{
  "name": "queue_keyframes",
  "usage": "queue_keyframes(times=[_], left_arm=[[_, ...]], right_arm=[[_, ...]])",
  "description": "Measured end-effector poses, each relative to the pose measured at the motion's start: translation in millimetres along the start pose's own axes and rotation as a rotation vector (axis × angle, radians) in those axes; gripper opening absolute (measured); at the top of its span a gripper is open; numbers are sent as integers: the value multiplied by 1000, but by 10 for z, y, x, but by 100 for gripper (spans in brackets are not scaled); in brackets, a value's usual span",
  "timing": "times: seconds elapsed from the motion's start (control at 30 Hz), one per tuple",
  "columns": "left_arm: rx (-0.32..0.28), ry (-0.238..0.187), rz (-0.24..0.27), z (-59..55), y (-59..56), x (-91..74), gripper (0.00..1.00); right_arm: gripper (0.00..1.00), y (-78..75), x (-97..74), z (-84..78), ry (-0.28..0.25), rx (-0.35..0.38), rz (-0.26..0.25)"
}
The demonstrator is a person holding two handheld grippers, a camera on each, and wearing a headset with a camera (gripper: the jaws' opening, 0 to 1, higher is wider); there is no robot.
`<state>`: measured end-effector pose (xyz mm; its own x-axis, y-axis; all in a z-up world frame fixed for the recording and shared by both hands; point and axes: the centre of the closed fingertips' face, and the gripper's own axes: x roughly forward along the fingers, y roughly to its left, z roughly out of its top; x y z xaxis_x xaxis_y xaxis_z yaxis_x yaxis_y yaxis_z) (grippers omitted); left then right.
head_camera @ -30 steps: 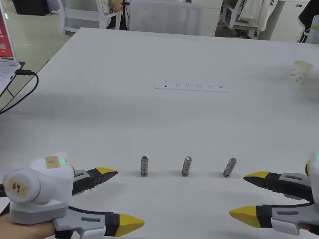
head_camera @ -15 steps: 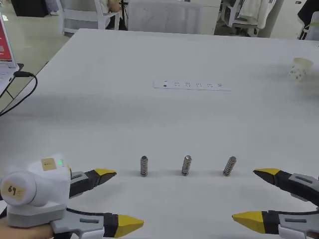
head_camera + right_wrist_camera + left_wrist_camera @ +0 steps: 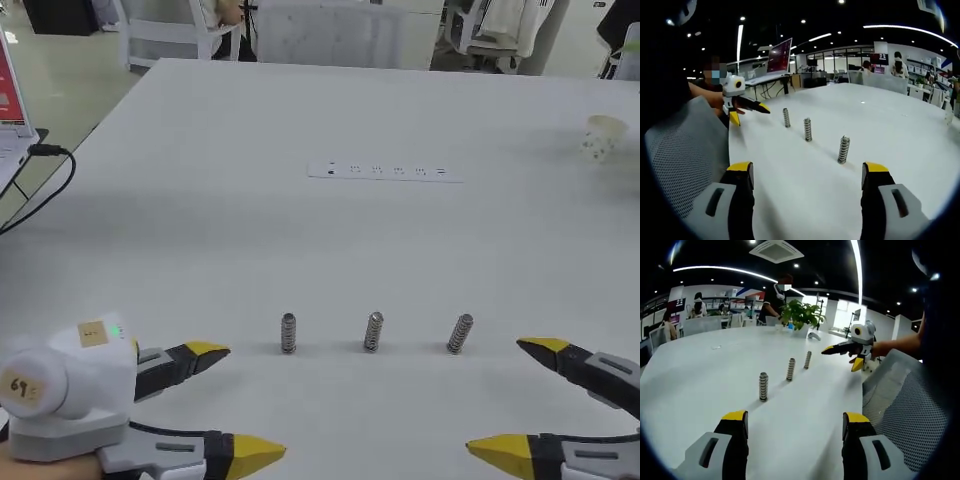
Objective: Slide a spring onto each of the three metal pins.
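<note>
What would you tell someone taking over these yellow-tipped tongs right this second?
Left tongs: open, empty, held low near the table's front edge.
Right tongs: open, empty, opposite them.
Between them, in a row: left spring, middle spring, right spring, each apparently sleeved over its pin; the right one leans slightly.
Done: all three seem fitted. Left: probably nothing beyond checking the leaning one.

Black jaws with grey inserts and yellow tips are noted on left gripper [image 3: 236, 400] and right gripper [image 3: 515, 396]. A white housing [image 3: 70, 400] is seen on the left one, with a round label [image 3: 20, 385] marked "69" and a green lamp [image 3: 115, 331].
</note>
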<state>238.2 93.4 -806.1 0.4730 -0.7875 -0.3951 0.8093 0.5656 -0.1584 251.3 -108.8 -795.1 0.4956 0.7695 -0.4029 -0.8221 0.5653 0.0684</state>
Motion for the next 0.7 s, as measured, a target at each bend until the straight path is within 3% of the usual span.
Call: queue_keyframes(times=[0.7], left_arm=[[-12, -15, 17, 27, 12, 4, 73]], right_arm=[[93, -38, 6, 46, -8, 2, -6]])
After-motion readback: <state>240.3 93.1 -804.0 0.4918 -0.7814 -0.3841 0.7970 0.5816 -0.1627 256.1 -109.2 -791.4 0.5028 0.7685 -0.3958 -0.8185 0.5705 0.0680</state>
